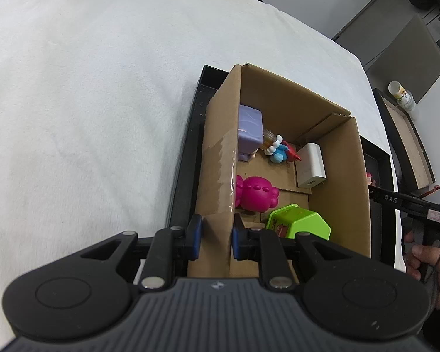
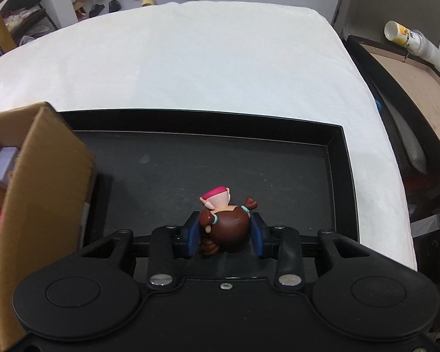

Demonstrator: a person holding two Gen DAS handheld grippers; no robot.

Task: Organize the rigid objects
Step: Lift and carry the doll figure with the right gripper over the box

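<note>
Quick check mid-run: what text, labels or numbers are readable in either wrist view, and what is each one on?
"DAS": white letters on the black bar of the right gripper, seen from the left wrist view.
White sticker on that same bar: too small to read.
Green container in the cardboard box: printed label, blurred.
Bottle on the side table: print too blurred.
Doll held by the right gripper: tiny mark on its head, unreadable.
</note>
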